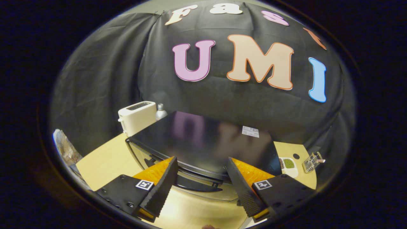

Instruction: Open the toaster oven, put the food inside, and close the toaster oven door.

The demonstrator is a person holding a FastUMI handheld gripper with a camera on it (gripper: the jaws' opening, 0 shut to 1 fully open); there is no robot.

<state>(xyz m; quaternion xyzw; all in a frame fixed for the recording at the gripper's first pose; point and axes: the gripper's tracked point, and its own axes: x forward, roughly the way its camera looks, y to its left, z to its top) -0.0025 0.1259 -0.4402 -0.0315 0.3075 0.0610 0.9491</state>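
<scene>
Gripper poised above the front edge of the oven, jaws spread wide and empty. The door handle lies between and just below the fingers; the door appears closed. The oven stands on the bench, with a dish of food beside it. Judged step: opening. Next: descend, hook or grip the handle, pull the door down.
</scene>
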